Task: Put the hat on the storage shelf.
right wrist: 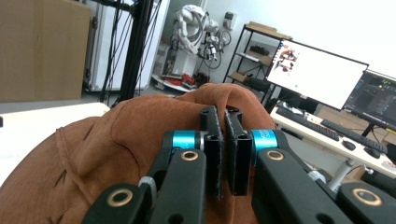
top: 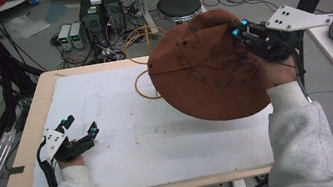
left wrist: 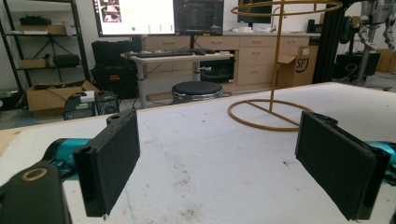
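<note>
Right gripper [top: 238,29] is up in the air over the table's far right corner, its jaws pinched tight on a fold of the brown hat [top: 206,67], and the hat hangs from that 1 pinch, brim tilted down toward the white mat [top: 137,143]. In the right gripper view the 2 pads [right wrist: 212,140] are nearly together with cloth bunched between them at the crown. That says plenty about the material: soft, floppy fabric, light enough for a single pinch to carry, creasing wherever it is squeezed. It looks matte and a bit fuzzy, so slipping seems unlikely, and nothing here is fragile. The brim droops and will swing, so I'd judge the crown fold a fair hold for lifting, while the brim edge would give better control for setting it straight.

The yellow wire stand [left wrist: 275,60] waits near the far edge, ring on top, partly behind the hat in the high view.

Left gripper [top: 79,127] rests at the mat's left edge, jaws spread wide, nothing between them.
</note>
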`<state>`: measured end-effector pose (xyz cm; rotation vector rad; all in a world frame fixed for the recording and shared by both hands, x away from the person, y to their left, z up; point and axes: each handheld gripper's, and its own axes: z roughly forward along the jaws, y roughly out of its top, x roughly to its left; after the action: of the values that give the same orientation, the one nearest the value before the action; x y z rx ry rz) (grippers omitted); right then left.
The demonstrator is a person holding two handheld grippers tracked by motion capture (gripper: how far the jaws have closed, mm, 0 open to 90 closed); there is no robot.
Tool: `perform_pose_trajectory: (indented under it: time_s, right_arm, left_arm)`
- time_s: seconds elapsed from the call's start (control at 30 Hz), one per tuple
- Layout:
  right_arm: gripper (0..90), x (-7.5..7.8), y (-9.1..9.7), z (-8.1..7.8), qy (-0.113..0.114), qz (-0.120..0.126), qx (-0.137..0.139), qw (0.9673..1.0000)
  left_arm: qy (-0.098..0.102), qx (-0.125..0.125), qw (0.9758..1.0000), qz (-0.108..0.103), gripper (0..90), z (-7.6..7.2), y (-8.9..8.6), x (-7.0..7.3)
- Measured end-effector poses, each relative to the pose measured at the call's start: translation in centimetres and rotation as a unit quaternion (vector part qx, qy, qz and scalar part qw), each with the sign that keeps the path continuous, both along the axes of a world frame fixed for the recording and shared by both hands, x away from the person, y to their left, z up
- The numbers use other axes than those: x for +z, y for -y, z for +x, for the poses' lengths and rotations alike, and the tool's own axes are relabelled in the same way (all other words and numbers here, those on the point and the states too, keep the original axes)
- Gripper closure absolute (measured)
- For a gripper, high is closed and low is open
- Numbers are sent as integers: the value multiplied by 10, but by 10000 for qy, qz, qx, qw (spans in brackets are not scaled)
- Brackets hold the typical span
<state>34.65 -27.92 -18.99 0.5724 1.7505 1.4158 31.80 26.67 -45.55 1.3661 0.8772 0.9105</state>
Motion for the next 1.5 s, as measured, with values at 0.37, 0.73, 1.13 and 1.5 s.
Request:
perform_pose_trajectory:
  time_s: [0.37,0.73,1.13,1.5]
  right_arm:
    - [881,5,7,10,-19,291,-38,9996]
    - [881,5,6,8,-28,208,-134,9997]
    - [881,8,12,-12,31,128,-222,9997]
    - [881,4,21,-24,27,181,-344,9992]
  left_arm:
    - [-11,-1,10000,-3,143,0,0,0]
    - [-27,-1,10000,-9,143,0,0,0]
    - [-13,-2,10000,1,143,0,0,0]
    - [-12,-3,10000,1,143,0,0,0]
